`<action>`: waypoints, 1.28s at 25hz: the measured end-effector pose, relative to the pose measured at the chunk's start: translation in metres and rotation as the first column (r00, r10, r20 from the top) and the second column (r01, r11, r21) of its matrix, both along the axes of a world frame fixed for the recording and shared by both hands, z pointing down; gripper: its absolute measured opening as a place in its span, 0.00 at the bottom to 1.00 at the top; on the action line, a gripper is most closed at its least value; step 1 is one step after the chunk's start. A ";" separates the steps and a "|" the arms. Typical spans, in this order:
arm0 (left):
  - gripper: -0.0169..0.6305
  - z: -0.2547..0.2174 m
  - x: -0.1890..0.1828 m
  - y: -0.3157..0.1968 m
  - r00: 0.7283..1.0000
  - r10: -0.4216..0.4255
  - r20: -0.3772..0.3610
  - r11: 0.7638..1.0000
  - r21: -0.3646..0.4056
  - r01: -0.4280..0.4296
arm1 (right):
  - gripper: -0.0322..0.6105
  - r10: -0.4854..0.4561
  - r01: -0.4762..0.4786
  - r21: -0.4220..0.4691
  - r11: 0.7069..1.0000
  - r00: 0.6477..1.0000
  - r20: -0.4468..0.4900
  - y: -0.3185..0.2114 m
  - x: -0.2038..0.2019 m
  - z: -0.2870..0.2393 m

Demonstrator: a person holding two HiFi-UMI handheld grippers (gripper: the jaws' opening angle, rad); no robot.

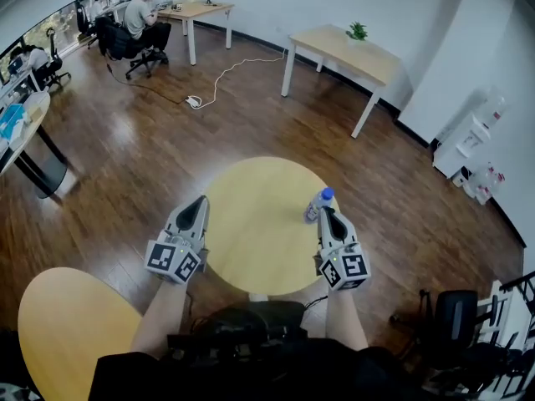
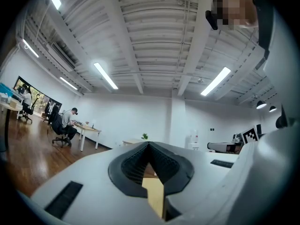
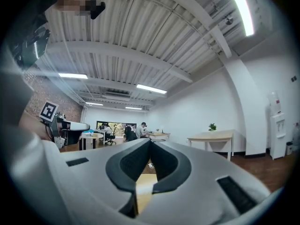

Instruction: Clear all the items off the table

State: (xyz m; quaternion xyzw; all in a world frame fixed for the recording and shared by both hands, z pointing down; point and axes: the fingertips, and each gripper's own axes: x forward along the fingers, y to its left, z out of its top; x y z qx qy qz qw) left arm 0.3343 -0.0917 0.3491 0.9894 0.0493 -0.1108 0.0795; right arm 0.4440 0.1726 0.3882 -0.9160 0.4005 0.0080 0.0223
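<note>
A small clear bottle [image 1: 317, 205] with a blue cap stands near the right edge of the round yellow table [image 1: 259, 232] in the head view. My right gripper [image 1: 327, 211] is shut and empty, its tip just right of the bottle and close beside it. My left gripper [image 1: 199, 200] is shut and empty at the table's left edge. In the left gripper view the left gripper [image 2: 149, 145] has its jaws closed tip to tip, with only a strip of tabletop below. The right gripper [image 3: 151, 141] in its own view is likewise closed on nothing. The bottle is hidden in both gripper views.
A second round yellow table [image 1: 71, 328] sits at lower left. A rectangular table [image 1: 347, 57] with a small plant [image 1: 357, 31] stands at the back, a person works at a far desk [image 1: 196, 11], and a black chair [image 1: 456, 320] is at lower right. A white cable [image 1: 219, 80] lies on the wooden floor.
</note>
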 end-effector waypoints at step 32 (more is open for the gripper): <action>0.03 0.164 0.152 0.054 0.919 0.142 0.369 0.989 -0.083 -0.119 | 0.67 0.171 -0.099 -0.217 0.971 0.922 0.348 0.037 0.128 0.200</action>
